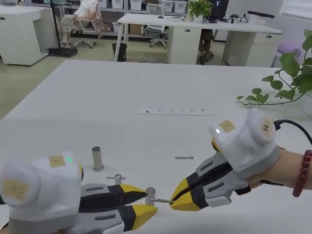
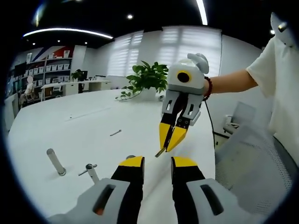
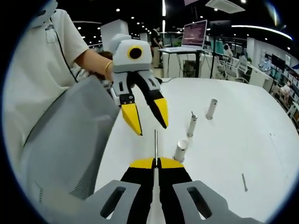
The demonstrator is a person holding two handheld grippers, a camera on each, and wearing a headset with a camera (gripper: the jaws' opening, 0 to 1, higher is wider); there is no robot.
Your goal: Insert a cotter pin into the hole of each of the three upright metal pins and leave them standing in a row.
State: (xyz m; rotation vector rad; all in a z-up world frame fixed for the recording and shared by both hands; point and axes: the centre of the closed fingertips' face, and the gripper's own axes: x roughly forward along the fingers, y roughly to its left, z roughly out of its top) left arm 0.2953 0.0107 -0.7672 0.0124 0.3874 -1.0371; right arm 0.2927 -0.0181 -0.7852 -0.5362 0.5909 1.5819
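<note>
Three upright metal pins stand in a row: a bare far one, a middle one with a cotter pin through its top, and a near one. My right gripper is shut on a cotter pin whose tip points at the near pin. In the right gripper view that cotter pin sticks out past my shut jaws, left of the near pin. My left gripper stands open beside the near pin, which does not sit between its jaws. The left gripper view has the right gripper above my open jaws.
A loose cotter pin lies on the white table behind the right gripper. A strip of small marks sits mid-table, a plant at the right edge. Desks and chairs stand beyond.
</note>
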